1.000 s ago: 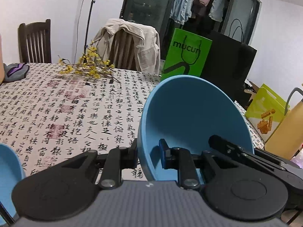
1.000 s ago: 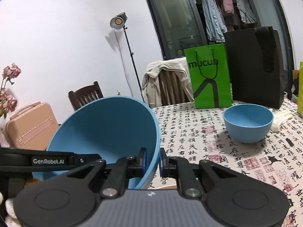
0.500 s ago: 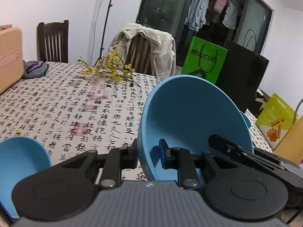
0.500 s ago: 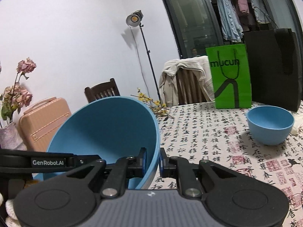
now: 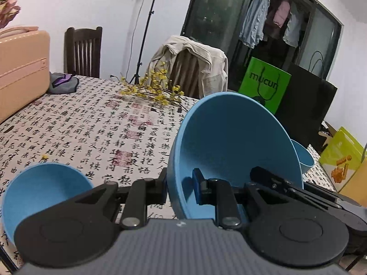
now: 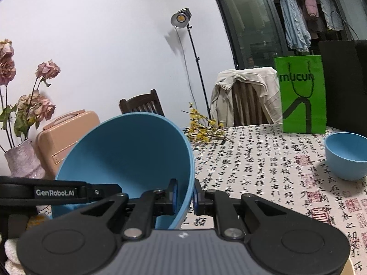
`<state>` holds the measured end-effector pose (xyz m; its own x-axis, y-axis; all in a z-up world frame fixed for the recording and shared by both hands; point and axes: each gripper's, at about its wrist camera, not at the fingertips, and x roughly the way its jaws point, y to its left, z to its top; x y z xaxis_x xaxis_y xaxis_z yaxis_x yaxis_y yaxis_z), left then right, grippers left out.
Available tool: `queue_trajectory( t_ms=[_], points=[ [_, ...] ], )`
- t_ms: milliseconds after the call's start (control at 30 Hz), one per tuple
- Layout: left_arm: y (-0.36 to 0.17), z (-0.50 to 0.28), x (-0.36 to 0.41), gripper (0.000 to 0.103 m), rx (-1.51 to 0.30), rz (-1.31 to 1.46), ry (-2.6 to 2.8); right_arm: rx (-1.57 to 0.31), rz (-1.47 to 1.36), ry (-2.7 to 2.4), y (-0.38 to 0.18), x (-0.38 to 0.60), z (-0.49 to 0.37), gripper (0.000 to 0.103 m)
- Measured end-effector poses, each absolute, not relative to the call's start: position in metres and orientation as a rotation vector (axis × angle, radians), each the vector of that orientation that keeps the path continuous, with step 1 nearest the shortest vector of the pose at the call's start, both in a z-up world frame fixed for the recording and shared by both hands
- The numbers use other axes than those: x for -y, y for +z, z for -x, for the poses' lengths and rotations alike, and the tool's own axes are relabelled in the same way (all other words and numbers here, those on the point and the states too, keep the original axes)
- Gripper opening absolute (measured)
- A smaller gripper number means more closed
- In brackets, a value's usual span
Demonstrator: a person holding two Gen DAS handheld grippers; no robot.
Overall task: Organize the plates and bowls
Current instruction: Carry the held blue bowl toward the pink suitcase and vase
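Both tools have carried the big blue bowl [image 5: 231, 142] across the worktop [image 5: 91, 123] since the earlier frames, so that a small blue bowl [image 5: 43, 188] now sits just below and left of your left tool [image 5: 181, 190], and the pink suitcase [image 5: 20, 68] has come into its view. You hold the big bowl clear of the cloth, tilted, with each tool pinching the rim from its own side: the left tool is clamped with one pad inside and one outside the wall, and the right tool [image 6: 184, 194] grips the opposite edge the same way. To do this carry well, move both hands together at one pace and keep the pinches square on the rim, since a twist between them could lever the bowl out of a pad. Level it before you lower it; judging by the tilt, it would land on its edge as it stands. The big bowl is empty, and so is the small bowl near your left tool. Further off to the right, another small blue bowl [image 6: 346, 155] stands upright on the cloth, apparently empty. Beyond lie yellow flower sprigs [image 5: 153, 91], then a green bag [image 6: 302, 94] at the far edge.
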<state>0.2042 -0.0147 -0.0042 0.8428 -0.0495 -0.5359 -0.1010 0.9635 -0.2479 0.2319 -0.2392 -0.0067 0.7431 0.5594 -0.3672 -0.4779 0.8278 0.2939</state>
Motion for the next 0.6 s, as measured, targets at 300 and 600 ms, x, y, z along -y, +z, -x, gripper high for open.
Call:
queue_trajectory(
  t_ms=[300, 600],
  points=[
    [-0.001, -0.193, -0.003, 0.021, -0.549, 0.285, 0.057, -0.467, -0.179, 0.599, -0.005, 0.219, -0.231, 0.013],
    [-0.002, -0.186, -0.019, 0.021, -0.533, 0.302, 0.087, -0.471, -0.172, 0.625, -0.002, 0.202, -0.229, 0.013]
  ],
)
